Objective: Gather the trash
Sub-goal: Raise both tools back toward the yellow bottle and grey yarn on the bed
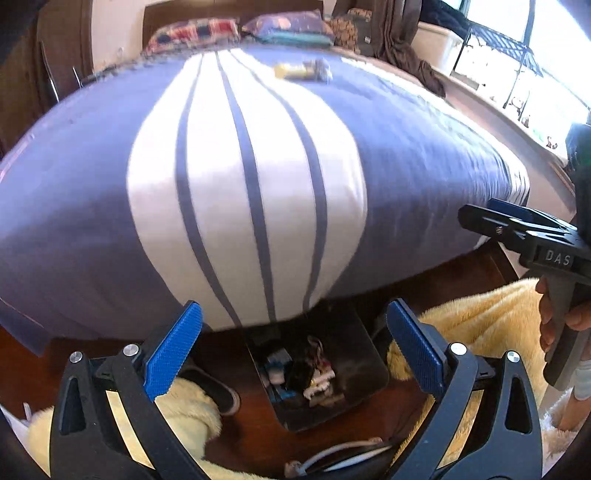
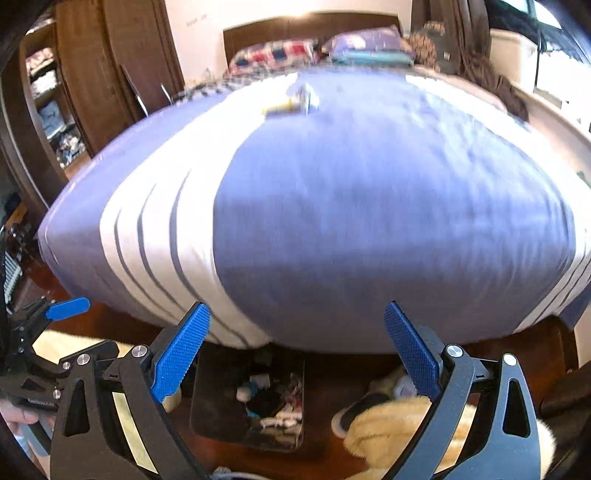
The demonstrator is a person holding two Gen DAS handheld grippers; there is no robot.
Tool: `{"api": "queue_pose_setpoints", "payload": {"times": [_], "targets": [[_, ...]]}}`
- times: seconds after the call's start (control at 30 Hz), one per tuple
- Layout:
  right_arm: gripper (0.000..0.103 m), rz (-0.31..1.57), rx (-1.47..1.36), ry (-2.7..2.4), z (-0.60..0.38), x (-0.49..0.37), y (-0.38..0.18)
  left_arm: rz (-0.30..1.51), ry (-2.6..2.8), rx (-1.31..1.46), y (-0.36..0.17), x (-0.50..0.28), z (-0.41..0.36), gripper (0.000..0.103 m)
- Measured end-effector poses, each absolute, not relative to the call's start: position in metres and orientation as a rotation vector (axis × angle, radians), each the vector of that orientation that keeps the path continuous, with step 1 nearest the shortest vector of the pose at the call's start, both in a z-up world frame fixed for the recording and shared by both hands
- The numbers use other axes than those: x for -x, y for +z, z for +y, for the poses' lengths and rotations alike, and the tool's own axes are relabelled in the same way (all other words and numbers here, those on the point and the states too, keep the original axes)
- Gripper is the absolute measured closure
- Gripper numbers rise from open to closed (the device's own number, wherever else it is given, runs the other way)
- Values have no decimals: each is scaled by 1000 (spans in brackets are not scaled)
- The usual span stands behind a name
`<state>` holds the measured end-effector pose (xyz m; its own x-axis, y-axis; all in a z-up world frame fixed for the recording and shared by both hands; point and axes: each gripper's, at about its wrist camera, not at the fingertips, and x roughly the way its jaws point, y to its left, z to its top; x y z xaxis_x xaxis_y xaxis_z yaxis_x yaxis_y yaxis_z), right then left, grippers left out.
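Trash (image 1: 302,70) far up bed (image 1: 406,155), tongs (image 1: 293,350) open.

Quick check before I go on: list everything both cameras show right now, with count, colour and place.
wrappers: small pile, yellow and silvery, far end of bed
bed cover: one, purple with white stripes
pillows: two, patterned, at headboard
bin: one, dark, floor at bed foot, holding scraps
blanket: pale yellow, floor beside bin
shoe: one, dark, floor
left hand-held gripper: open, empty
right hand-held gripper: open, empty
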<state>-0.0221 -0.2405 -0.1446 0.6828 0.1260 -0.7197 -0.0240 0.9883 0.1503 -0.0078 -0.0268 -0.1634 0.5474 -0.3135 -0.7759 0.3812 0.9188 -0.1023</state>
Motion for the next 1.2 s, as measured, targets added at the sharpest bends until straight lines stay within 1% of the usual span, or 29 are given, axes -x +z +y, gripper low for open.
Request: {"api": "queue_pose_setpoints", "payload": {"times": [0.43, 0.73, 1.0, 1.2], "targets": [[6, 621, -78, 82, -250, -10, -69, 756, -379, -113, -100, -34, -24, 8], [6, 591, -51, 86, -245, -47, -49, 696, -351, -123, -69, -76, -23, 8], [6, 594, -33, 95, -240, -84, -44, 696, -342, -111, -62, -119, -26, 8], [6, 630, -29, 86, -242, -121, -50, 734, -348, -101, -76, -154, -28, 8]]}}
